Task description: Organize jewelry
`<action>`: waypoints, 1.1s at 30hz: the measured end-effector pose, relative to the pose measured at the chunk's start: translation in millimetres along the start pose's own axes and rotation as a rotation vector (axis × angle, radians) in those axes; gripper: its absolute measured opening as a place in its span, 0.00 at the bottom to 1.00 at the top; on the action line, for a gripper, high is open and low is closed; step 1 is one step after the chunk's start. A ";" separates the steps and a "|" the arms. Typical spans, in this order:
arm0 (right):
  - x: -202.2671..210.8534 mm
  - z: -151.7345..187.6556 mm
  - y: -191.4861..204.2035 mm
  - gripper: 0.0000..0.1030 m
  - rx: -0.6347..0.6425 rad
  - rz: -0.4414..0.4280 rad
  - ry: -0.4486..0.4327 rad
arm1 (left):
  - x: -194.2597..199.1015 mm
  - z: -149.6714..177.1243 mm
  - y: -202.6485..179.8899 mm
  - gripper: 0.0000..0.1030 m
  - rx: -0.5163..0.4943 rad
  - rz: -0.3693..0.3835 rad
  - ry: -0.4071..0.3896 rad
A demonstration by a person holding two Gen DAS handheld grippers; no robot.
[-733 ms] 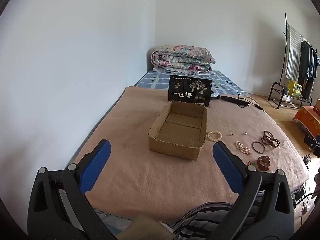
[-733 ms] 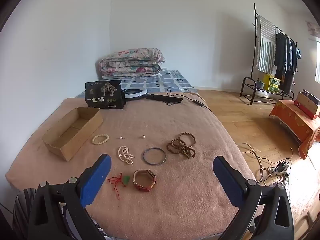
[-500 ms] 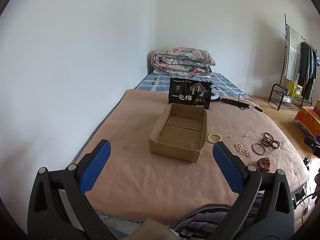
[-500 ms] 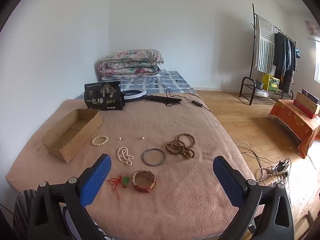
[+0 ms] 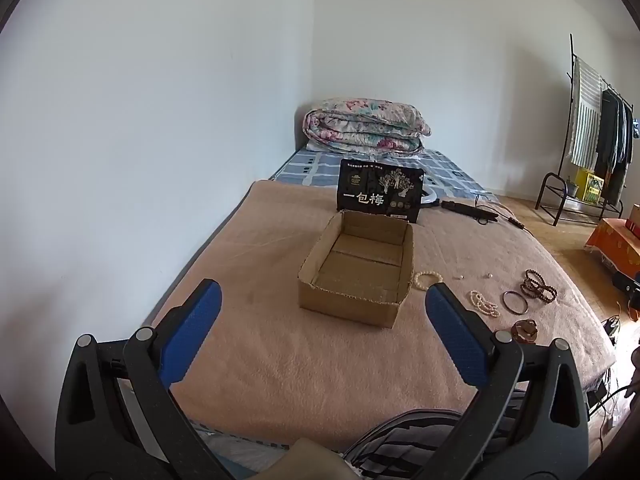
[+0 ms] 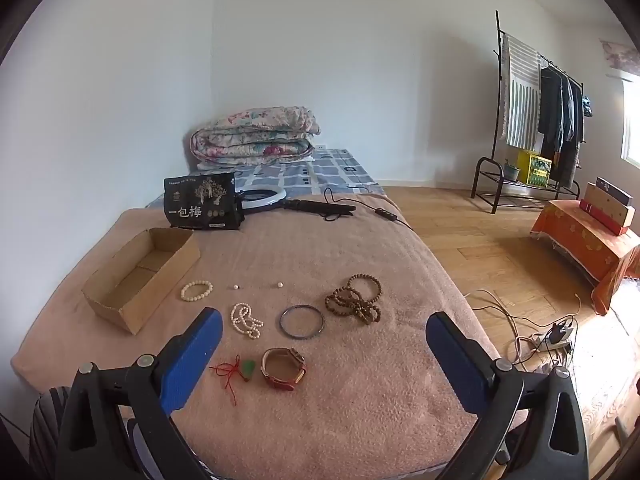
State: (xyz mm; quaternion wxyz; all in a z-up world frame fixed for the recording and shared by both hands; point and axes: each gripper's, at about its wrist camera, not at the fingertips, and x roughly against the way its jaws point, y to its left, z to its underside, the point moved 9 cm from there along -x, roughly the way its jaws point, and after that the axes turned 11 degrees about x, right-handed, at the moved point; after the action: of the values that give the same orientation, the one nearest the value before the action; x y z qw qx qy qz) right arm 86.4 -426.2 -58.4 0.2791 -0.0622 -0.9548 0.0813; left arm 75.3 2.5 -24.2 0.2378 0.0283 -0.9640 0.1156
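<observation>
Jewelry [image 6: 302, 321] scattered on blanket [image 6: 360, 400] beside cardboard box [image 5: 357, 276], both hand-held grippers spread wide, gripping nothing

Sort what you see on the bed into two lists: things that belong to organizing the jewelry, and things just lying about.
Belongs to the job:
cardboard box
cream bead bracelet
pearl strand
dark bangle
brown bead strands
watch
green pendant on red cord
two loose pearls

Just lying about:
black snack bag
folded quilt
ring light with cable
</observation>
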 end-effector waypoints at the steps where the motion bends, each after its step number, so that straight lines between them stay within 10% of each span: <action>1: 1.0 -0.7 -0.2 1.00 0.000 0.001 -0.002 | 0.4 -0.6 0.2 1.00 0.000 0.000 0.000; 33: 6.6 -12.0 4.0 1.00 0.006 0.003 -0.025 | 1.2 -0.4 2.1 1.00 0.010 0.005 -0.002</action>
State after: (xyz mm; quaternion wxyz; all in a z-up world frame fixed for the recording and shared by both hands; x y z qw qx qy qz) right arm 87.7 -419.7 -45.7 0.2674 -0.0619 -0.9578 0.0855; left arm 74.2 4.6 -23.7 0.2364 0.0271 -0.9637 0.1209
